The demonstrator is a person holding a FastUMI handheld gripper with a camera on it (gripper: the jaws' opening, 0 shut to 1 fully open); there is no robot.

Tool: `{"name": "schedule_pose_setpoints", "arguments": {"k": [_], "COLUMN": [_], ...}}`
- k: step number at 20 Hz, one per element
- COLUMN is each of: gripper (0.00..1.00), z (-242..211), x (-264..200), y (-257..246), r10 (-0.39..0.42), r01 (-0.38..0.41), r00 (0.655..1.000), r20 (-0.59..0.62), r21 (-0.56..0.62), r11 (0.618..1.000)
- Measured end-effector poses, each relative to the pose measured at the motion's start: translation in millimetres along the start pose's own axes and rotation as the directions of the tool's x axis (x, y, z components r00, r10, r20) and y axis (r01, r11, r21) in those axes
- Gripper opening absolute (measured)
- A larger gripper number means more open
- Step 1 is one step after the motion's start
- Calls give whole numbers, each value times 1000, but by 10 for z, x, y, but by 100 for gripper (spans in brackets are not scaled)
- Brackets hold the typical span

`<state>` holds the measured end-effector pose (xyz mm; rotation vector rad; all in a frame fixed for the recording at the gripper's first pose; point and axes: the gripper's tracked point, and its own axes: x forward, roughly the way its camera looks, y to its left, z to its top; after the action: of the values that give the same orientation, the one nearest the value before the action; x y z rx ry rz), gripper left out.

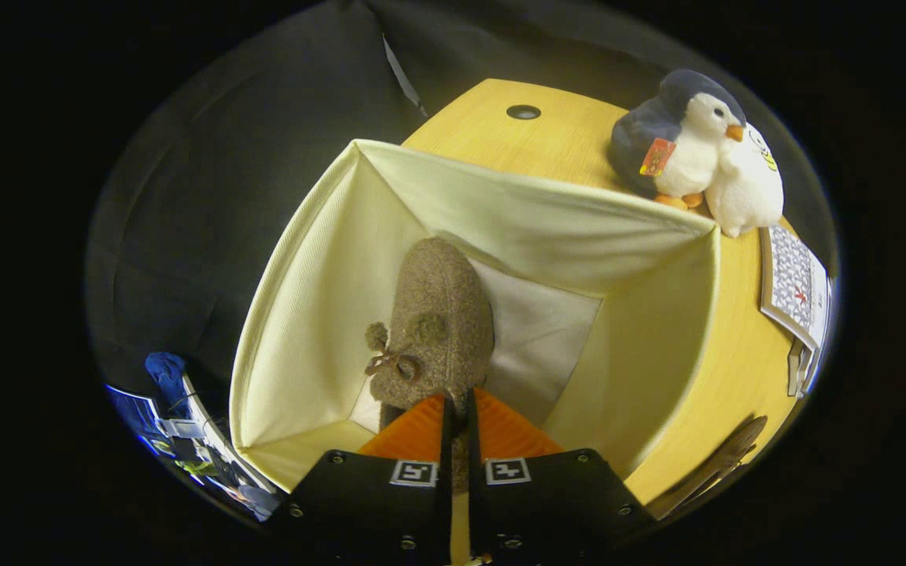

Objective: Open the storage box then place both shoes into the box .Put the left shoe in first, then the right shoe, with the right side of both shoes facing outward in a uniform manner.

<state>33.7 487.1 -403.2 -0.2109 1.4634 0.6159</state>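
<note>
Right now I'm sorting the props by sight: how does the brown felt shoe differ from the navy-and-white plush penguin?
The brown felt shoe hangs inside the open cream fabric box, gripped at its heel by the nearly closed jaws; the navy-and-white plush penguin stands free on the yellow wooden table. The shoe is plain brown; the penguin two-toned. Both look soft.

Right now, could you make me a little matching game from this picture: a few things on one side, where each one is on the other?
Things:
1. brown shoe
2. penguin toy
3. storage box
4. round hole

Places:
A. in the tabletop beyond the box
B. open on the wooden table, just ahead of the fingers
C. held between the fingers, hanging inside the box
D. on the table behind the box's far right corner

Pairs: 1-C, 2-D, 3-B, 4-A
</note>
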Motion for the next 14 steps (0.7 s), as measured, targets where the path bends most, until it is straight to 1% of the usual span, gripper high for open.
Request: {"name": "schedule_pose_setpoints", "arguments": {"k": [1,3,4,6,10,14], "gripper": [13,32,57,79,79,79], "z": [-11,37,42,45,0,-129], "x": [-30,-229,-365,-605,-1133,-1478], "y": [14,128,199,247,157,-136], "r10": [2,57,84,117,152,151], "r01": [-2,-58,-86,-119,-150,-153], "r00": [1000,997,995,989,977,968], "r20": [15,49,61,95,152,201], "r21": [3,23,26,11,-25,-5], "r11": [1000,998,996,993,988,988]}}
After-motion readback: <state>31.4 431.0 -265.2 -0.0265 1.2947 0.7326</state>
